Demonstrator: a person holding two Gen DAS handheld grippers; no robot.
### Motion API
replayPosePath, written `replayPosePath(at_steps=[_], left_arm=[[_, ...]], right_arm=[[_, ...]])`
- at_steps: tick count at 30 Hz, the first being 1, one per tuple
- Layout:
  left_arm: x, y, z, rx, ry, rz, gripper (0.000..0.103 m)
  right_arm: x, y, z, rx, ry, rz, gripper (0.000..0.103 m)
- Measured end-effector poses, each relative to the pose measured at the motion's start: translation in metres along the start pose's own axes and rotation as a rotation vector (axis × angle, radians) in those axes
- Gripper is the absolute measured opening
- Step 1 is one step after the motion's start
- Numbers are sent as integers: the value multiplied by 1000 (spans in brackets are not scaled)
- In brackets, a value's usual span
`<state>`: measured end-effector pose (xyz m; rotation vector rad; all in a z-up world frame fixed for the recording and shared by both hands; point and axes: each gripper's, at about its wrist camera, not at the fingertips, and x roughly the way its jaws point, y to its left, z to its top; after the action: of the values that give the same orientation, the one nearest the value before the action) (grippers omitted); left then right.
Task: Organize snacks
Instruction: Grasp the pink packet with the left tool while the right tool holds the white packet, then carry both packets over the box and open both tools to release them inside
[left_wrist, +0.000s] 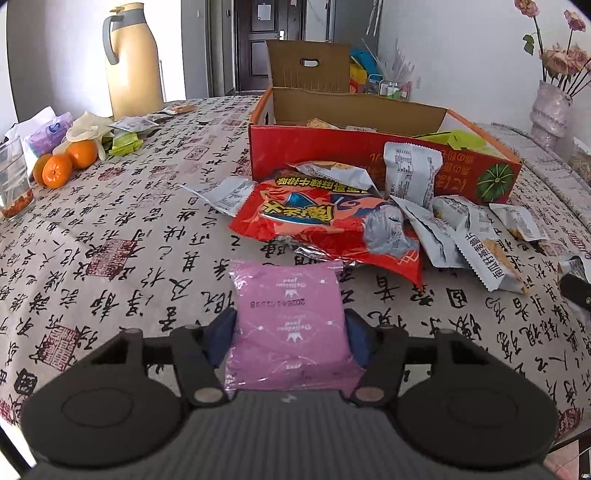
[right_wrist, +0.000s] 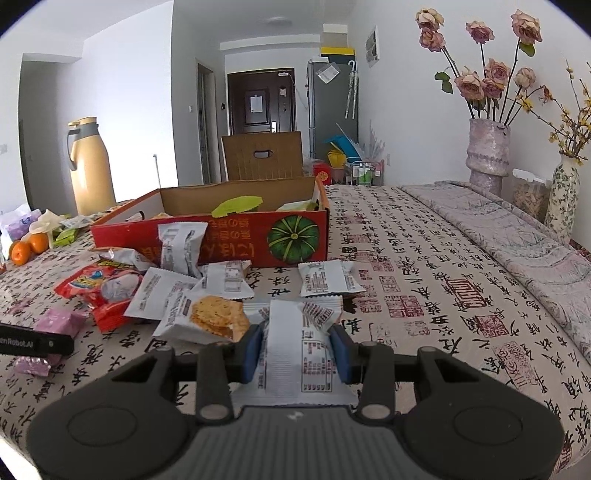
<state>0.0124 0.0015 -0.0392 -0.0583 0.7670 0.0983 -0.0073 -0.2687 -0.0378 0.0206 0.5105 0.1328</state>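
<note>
Left wrist view: flat pink foil snack packet (left_wrist: 290, 325) is clamped in left hand-held gripper (left_wrist: 291, 334); right hand-held gripper (right_wrist: 297, 350) is clamped on white printed packet (right_wrist: 295, 354). Red cardboard box (left_wrist: 369, 155), upper centre, is judged partly filled; many packets are left loose.

Table edges and the room behind

A cloth (left_wrist: 129, 229) printed with black calligraphy and red seals covers the table. At its far left stand a tan jug (left_wrist: 133, 62) with a grey handle, three oranges (left_wrist: 61, 166), a purple tissue pack (left_wrist: 46, 138) and a glass (left_wrist: 13, 181). At the right edge a pale vase (right_wrist: 487, 155) holds dried roses (right_wrist: 480, 81), beside a floral vase (right_wrist: 561, 199) with yellow sprigs. A dark door (right_wrist: 260, 101) closes the hallway.
</note>
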Motion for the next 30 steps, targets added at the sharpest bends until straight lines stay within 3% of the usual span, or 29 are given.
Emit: replayPosePath(at_steps=[17, 30], left_arm=[[-28, -3, 9, 43, -100, -13, 63], [-35, -22, 47, 63, -208, -60, 63]], right_arm=[[-7, 16, 5, -24, -25, 39, 40], [4, 35, 36, -53, -99, 74, 40]])
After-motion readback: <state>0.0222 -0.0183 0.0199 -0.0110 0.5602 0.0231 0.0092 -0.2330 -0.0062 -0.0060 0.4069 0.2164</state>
